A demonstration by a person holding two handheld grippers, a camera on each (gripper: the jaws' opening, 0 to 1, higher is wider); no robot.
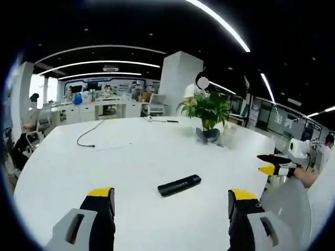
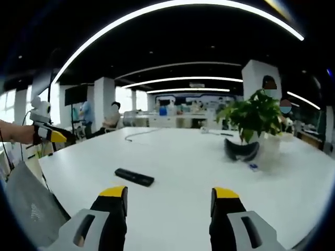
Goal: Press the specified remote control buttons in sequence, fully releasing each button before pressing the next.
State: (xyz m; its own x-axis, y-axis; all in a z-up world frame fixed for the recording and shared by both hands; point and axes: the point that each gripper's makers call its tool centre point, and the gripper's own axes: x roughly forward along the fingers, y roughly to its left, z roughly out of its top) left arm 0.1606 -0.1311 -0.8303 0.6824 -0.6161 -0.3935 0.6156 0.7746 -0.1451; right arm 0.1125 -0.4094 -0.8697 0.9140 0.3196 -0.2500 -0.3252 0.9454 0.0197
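In the left gripper view, the left gripper hangs above the white table with jaws spread wide and empty. The black remote control lies flat just beyond them, the plant far behind.

In the right gripper view, the right gripper is likewise spread. The remote lies near left. It looks light, stiff and likely to slide, so a press should go straight down on a button.
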